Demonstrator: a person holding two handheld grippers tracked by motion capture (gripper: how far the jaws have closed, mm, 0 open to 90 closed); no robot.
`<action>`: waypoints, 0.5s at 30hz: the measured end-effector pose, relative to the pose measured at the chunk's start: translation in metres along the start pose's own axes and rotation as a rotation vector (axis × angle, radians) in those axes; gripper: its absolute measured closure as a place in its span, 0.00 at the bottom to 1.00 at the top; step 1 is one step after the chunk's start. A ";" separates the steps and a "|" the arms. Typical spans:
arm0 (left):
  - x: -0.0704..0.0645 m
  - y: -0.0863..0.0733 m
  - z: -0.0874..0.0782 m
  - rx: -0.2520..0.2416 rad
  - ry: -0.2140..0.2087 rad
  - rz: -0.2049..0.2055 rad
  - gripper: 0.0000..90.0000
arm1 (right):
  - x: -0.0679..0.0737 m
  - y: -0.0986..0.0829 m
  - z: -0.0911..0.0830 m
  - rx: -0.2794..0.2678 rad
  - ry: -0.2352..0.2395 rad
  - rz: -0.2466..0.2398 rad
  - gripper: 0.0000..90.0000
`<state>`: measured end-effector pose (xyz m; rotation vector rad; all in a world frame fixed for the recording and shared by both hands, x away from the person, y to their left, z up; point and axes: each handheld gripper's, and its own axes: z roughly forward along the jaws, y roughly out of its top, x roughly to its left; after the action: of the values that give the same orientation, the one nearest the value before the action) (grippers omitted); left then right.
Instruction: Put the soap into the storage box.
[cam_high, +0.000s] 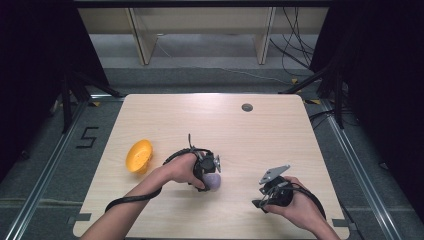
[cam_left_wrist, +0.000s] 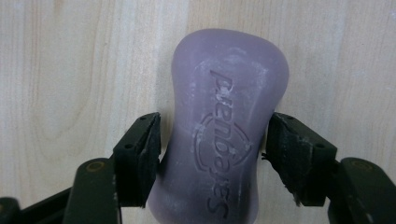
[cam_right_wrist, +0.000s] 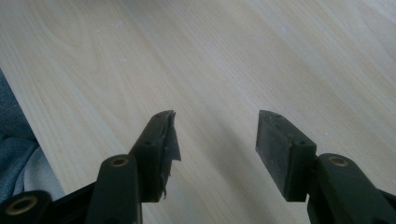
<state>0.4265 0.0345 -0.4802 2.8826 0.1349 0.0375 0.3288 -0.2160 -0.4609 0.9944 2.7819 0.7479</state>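
A purple soap bar (cam_left_wrist: 224, 140) with embossed lettering lies flat on the wooden table (cam_high: 210, 125). My left gripper (cam_left_wrist: 215, 154) stands over it with one jaw on each side of the bar's waist. The right pad (cam_left_wrist: 285, 149) is at the bar's edge, and a thin dark gap shows at the left pad (cam_left_wrist: 144, 149). In the high view the soap bar (cam_high: 214, 182) lies just below the left gripper (cam_high: 210, 167) near the table's middle. My right gripper (cam_right_wrist: 215, 140) is open over bare wood. It is the right gripper (cam_high: 265, 192) near the front right of the table.
An orange bowl (cam_high: 138, 156) lies tipped on its side at the table's left. A small grey round cap (cam_high: 247, 107) sits in the tabletop at the back. The table's near edge and grey floor (cam_right_wrist: 14, 140) show by the right gripper.
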 end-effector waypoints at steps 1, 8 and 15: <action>-0.001 0.000 0.000 0.003 -0.006 -0.008 0.39 | 0.000 0.000 0.000 0.000 0.000 0.000 0.53; -0.001 0.003 0.001 0.013 0.003 0.016 0.49 | -0.001 -0.001 0.000 -0.003 -0.002 0.000 0.52; -0.003 0.003 0.001 0.014 -0.026 -0.005 0.54 | 0.000 -0.001 0.000 -0.007 -0.009 0.001 0.52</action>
<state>0.4241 0.0313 -0.4800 2.8958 0.1376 -0.0023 0.3284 -0.2167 -0.4616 0.9956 2.7689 0.7509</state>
